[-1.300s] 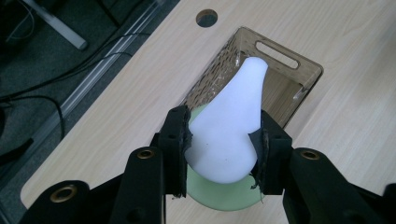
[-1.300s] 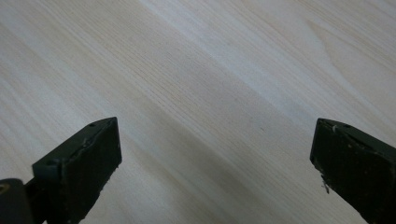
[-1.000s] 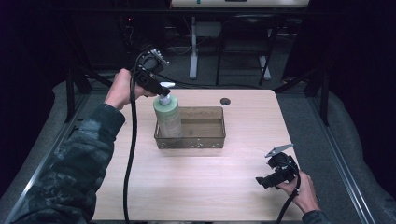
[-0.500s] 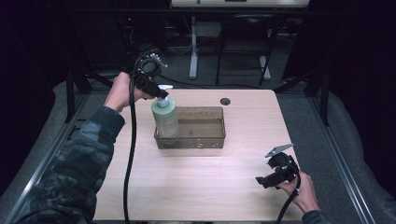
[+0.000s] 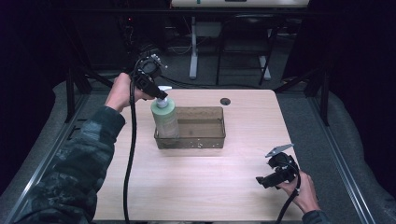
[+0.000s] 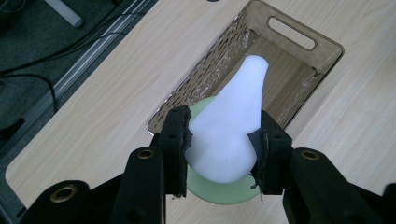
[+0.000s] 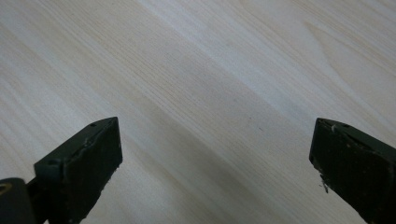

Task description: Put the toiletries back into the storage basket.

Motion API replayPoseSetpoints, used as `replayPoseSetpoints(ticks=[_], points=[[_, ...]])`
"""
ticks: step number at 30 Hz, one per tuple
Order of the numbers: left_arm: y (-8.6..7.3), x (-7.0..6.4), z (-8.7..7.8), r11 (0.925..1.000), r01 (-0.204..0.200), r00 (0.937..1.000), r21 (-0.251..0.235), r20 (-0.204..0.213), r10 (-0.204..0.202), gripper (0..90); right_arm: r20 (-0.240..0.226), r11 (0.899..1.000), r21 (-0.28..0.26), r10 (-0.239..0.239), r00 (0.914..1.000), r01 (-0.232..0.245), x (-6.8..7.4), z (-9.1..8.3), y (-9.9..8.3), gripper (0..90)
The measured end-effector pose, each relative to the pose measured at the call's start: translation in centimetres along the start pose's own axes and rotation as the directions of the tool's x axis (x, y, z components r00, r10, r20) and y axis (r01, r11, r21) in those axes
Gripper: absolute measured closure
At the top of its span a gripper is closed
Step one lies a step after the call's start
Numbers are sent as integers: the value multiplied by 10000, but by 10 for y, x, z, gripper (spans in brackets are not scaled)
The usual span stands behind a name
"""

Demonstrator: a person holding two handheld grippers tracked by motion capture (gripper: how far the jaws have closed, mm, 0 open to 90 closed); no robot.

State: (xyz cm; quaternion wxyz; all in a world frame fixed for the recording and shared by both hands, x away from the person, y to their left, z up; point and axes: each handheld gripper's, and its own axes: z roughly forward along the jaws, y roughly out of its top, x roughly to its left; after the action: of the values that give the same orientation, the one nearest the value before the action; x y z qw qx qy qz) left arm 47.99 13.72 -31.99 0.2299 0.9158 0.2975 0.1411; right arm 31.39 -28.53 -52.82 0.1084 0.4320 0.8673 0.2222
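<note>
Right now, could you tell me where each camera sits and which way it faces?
High view: above the person's side, looking forward and down on the table; both forearms, left gripper and right gripper show.
Left gripper view: on the left gripper, looking down its jaws, shut on the bottle's pump over the bin.
Right gripper view: on the right gripper, its open jaws over bare tabletop.
High and left gripper views share bottle and bin.

Left arm wears a camouflage sleeve (image 5: 79,158). Both grippers are black; left gripper (image 6: 219,149) shows brass-coloured screw holes, right gripper (image 5: 275,173) a grey three-cornered plate. Black cables trail.
</note>
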Motion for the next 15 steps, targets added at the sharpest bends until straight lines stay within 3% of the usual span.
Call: replayPoseSetpoints(ticks=[15], points=[[-5, 1, 10, 9986, 21, 9998, 536, 207, -32, 622, 51, 10000, -9, -54, 10000, 54, 0, 0, 0, 22]])
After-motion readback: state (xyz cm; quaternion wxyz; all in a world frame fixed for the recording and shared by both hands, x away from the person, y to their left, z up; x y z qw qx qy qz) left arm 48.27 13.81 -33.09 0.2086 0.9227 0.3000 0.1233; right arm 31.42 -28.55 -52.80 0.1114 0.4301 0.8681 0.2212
